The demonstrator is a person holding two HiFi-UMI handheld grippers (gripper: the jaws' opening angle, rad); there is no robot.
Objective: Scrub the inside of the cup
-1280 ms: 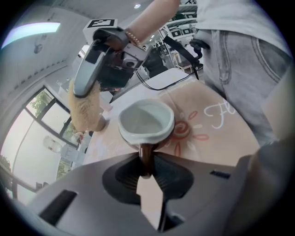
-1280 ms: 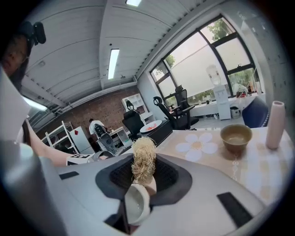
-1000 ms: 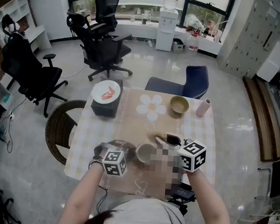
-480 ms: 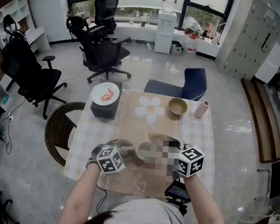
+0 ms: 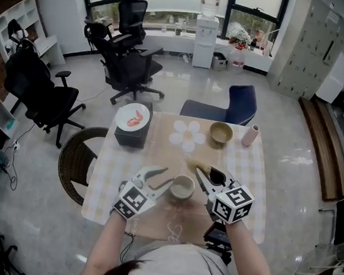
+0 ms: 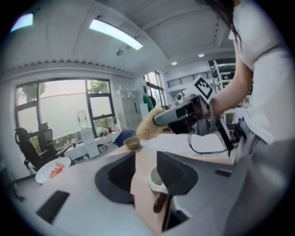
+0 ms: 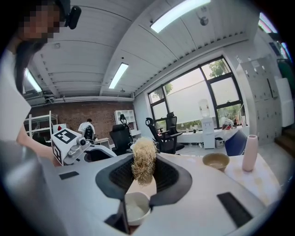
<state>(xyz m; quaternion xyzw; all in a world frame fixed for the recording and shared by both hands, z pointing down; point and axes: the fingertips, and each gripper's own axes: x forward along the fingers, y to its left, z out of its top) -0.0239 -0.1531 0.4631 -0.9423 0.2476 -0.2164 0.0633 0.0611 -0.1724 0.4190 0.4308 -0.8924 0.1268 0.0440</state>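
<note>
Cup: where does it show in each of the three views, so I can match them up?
Head view: the cup is just below the picture's centre.
Left gripper view: cup low centre, dark handle towards the camera.
Right gripper view: cup bottom centre, under the brush.
Shared landmark: the tan bowl, beyond the cup in all three.

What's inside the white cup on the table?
The cup looks empty: only its pale inner wall shows. The brush is outside it. The right hand-held gripper hides its near edge.
</note>
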